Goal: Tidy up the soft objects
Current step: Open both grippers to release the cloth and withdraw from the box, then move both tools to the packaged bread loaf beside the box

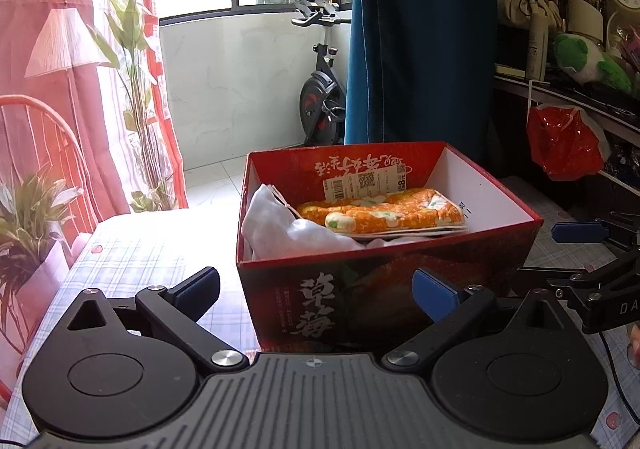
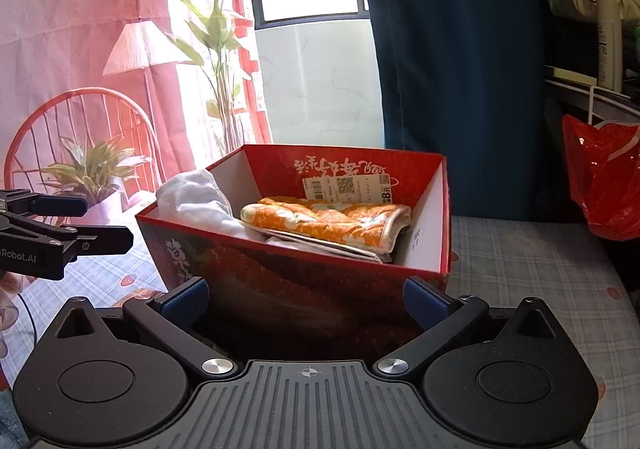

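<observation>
A red cardboard box stands on the checked tablecloth. It also shows in the right wrist view. Inside lie a folded orange floral cloth on a flat white folded item, and a crumpled white cloth at the box's left end. My left gripper is open and empty, just in front of the box's near wall. My right gripper is open and empty, its fingers spread across the box's near wall.
The checked tablecloth covers the table. A red plastic bag hangs at the right under a cluttered shelf. Potted plants, a red chair and a curtain stand at the left. An exercise bike is behind.
</observation>
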Demonstrator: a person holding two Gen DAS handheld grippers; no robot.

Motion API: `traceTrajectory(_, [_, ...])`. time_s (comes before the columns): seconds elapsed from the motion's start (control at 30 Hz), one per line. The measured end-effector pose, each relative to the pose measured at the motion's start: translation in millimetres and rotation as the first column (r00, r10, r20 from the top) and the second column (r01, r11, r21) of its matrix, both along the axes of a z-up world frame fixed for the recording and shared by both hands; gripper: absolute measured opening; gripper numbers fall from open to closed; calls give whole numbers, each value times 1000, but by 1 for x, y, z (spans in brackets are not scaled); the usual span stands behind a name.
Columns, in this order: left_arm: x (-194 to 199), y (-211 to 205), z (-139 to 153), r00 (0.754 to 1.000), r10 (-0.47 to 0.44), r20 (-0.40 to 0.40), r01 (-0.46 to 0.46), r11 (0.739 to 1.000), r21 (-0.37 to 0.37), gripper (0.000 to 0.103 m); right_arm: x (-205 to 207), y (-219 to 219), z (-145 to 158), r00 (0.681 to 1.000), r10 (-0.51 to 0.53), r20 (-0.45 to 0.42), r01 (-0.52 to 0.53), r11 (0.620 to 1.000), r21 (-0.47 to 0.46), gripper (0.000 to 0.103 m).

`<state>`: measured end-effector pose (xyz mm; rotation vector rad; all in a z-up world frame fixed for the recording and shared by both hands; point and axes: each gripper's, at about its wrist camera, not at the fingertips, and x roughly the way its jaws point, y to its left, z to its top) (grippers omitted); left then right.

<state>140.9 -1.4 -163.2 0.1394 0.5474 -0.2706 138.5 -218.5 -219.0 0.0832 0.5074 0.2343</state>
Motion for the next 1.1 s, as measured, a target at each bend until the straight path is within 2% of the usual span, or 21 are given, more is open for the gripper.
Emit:
traceTrajectory(0.27, [-20,5,-26,998,32,-55,-34,999,-38,103,-24,6,-24,1000,6,-2,-6,1000,13,103])
traceTrajectory(0.6, [-38,12,-62,987,64,-149,-71,997,-40,103,-52,21,-69,999,-22,-27,20,998,-52,103])
traceTrajectory(0.8, [-44,17,-79,975,90,-202,-107,992,-72,103,-58,24,-83,998,-50,-33,48,996,-70,103])
traceTrajectory(1.1, [-37,39,-77,962,154,-224,-179,979,-95,102,-58,28,-94,997,-20,-78,16,998,-57,102])
